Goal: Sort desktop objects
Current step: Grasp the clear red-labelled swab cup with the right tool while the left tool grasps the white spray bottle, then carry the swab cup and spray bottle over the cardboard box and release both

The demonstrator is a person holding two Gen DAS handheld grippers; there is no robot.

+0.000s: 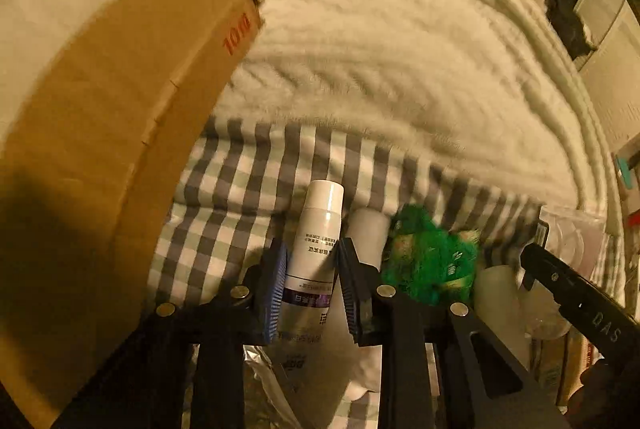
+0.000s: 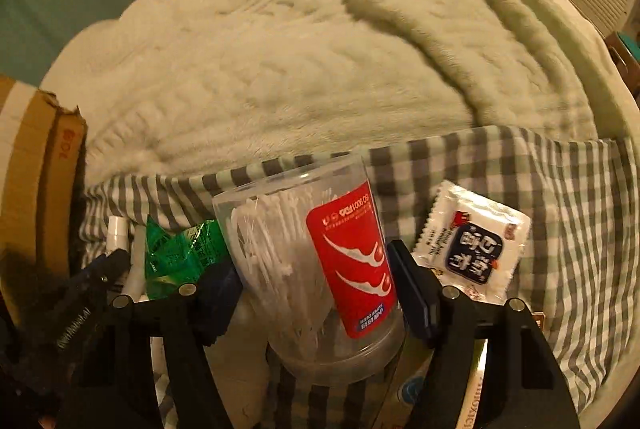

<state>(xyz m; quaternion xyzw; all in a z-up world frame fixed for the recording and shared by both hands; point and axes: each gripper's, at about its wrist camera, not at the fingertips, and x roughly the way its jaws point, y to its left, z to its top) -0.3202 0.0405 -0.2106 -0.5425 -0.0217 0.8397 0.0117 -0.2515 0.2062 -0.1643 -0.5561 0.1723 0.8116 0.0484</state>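
A white bottle (image 1: 320, 221) with a purple band lies on the grey checked cloth (image 1: 240, 181). My left gripper (image 1: 310, 281) is shut on it, a blue pad pressed against each side. In the right wrist view a clear tub of cotton swabs (image 2: 280, 229) with a red label lies between the fingers of my right gripper (image 2: 316, 289), and both pads touch its walls. A crumpled green wrapper (image 1: 432, 261) sits between the two grippers. A white sachet (image 2: 472, 241) lies just right of the tub.
A large cardboard box (image 1: 100, 109) rises close on the left. A thick cream blanket (image 1: 380, 49) fills the area beyond the cloth. A second white bottle (image 1: 368, 233) lies beside the held one. Foil packets and boxes lie under the grippers.
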